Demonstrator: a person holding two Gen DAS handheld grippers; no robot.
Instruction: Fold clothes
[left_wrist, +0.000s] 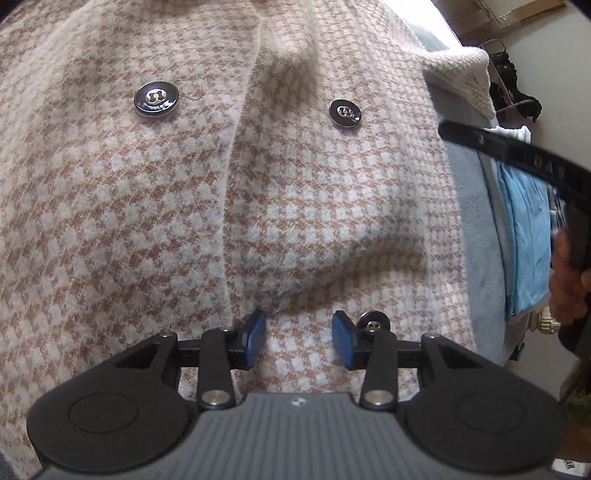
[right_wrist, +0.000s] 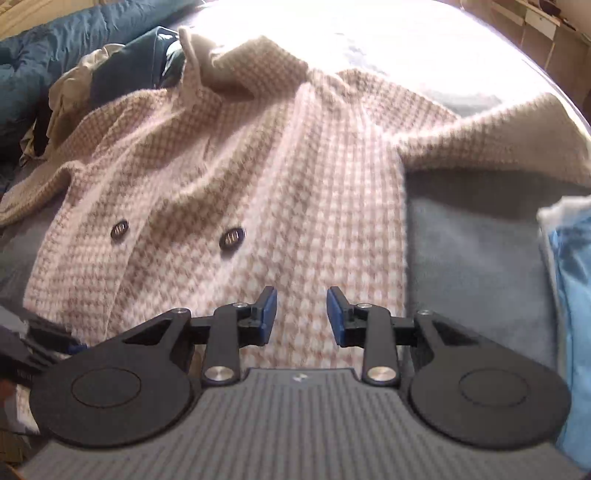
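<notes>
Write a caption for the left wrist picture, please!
Open left tongs hover over a checked knit jacket with dark buttons.

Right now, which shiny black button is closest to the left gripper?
The button right beside the left gripper, half hidden behind its blue pad. The two other buttons sit farther up the houndstooth coat.

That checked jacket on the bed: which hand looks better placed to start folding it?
Probably the right. The right gripper hangs open near the jacket's side edge, beside bare grey blanket. The left gripper, also open, sits mid-front among the buttons.
</notes>
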